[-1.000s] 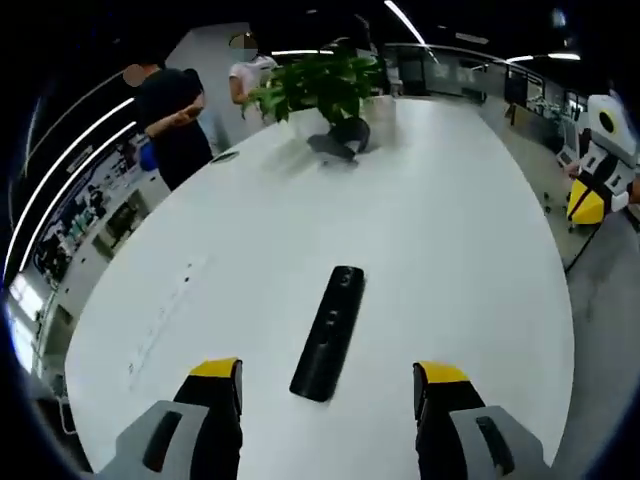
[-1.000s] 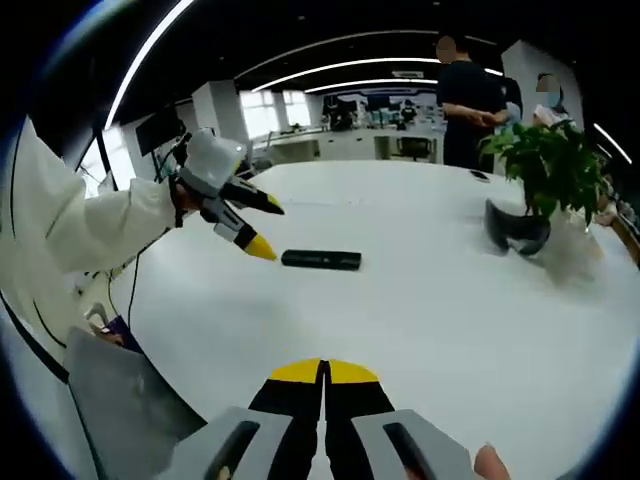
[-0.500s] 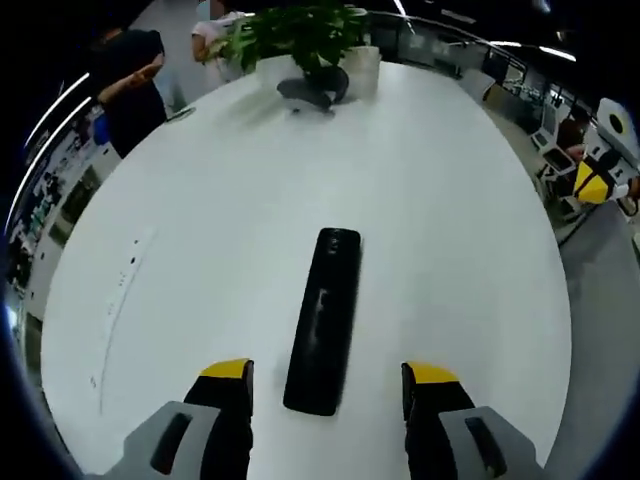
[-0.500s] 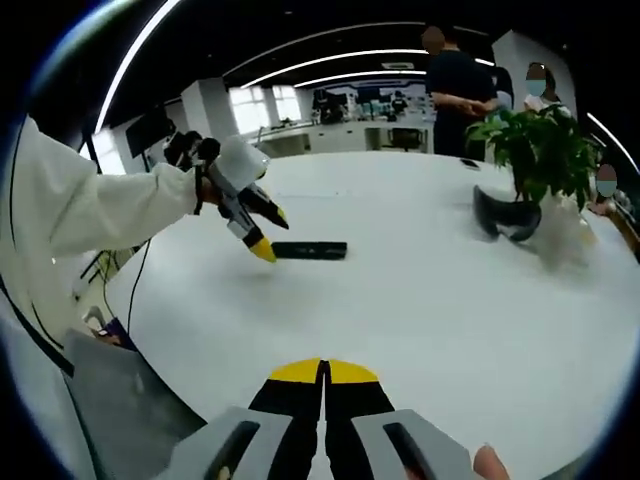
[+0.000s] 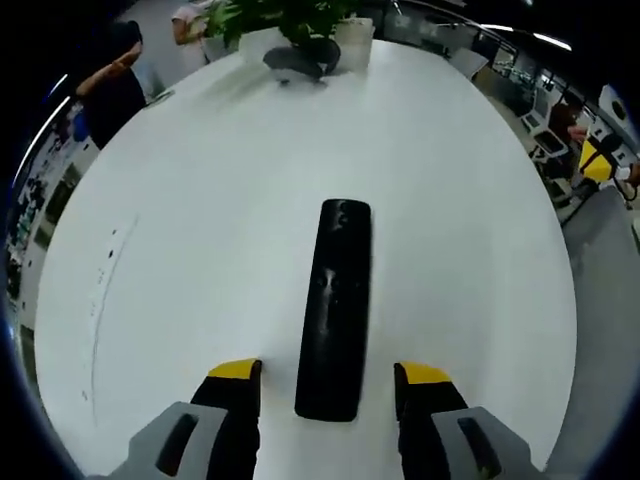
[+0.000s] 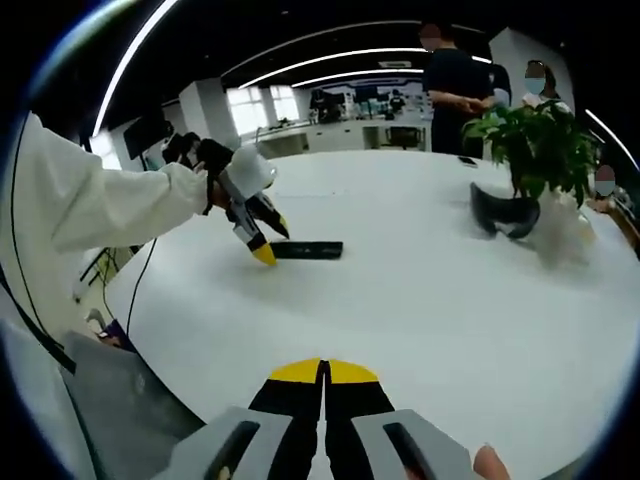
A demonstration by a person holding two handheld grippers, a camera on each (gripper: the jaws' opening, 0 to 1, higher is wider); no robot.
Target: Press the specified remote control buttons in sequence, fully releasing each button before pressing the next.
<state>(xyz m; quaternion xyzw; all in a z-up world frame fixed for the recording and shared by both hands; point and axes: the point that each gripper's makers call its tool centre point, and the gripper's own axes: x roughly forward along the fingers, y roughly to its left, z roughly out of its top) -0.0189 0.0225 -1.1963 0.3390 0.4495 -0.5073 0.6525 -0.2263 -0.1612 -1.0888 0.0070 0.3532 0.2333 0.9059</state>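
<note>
Right now the left gripper (image 5: 330, 385) is spread wide, its yellow-tipped jaws straddling the near end of the black remote control (image 5: 335, 305), which lies flat on the white surface (image 5: 200, 220) without touching either jaw. Meanwhile the right gripper (image 6: 323, 372) hangs over the near edge with its jaws pressed together on nothing, well apart from the remote. Across the surface stand a potted plant (image 6: 540, 150) and a dark headset (image 6: 505, 215).

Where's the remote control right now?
In the left gripper view, the remote control lies flat on the white table, its near end between the open left tongs; the potted plant stands far beyond.
</note>
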